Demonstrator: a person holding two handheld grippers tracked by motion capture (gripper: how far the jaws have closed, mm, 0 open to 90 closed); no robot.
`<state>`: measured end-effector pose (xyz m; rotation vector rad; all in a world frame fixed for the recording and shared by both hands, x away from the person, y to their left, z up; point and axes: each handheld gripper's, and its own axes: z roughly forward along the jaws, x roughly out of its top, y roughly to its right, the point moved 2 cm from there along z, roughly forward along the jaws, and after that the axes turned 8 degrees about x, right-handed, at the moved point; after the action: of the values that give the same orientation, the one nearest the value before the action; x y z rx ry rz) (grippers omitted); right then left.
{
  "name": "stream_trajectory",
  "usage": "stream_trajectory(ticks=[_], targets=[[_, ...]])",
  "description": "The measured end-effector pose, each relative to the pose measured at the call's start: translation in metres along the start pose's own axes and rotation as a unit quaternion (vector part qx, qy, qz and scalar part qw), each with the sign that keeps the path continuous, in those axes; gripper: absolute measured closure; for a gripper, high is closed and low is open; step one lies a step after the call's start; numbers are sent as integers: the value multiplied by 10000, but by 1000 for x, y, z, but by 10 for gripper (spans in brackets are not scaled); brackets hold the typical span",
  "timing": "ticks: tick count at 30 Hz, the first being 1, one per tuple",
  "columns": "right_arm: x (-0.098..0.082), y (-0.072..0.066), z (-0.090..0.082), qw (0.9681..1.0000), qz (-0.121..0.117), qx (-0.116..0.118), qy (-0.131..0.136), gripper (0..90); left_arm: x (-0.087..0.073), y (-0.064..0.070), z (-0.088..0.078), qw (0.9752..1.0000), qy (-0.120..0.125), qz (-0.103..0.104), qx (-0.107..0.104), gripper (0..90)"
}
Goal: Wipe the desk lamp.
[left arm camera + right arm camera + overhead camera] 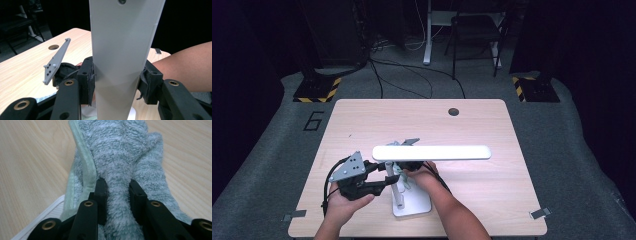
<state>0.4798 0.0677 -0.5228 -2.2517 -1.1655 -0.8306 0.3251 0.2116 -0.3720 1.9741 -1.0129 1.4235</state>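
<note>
A white desk lamp stands near the table's front edge, with a flat base, an upright post and a long light bar lying level above it. My left gripper comes in from the left and is shut on the post, its pads pressed on both sides. Under the light bar is my right gripper, and its jaws pinch a fold of a fluffy grey-green towel. The towel lies on the wood beside the lamp's base.
The light wooden table has a round cable hole at the back. The right gripper's grey plate and the person's forearm sit close behind the post. A chair and cables lie on the floor beyond.
</note>
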Motion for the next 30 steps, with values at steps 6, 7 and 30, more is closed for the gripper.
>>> stream_trajectory(ticks=[6, 7, 30], targets=[[-6, 6, -10, 9999, -79, -115, -91, 733, 0, 2, 1, 10000, 43, -51, 22, 539], [-10, 10, -15, 9998, -71, -161, -137, 733, 0, 3, 1, 10000, 45, -48, 28, 539], [-39, 40, -51, 9988, 187, -421, -151, 730, 0, 4, 4, 10000, 23, -35, -19, 543]])
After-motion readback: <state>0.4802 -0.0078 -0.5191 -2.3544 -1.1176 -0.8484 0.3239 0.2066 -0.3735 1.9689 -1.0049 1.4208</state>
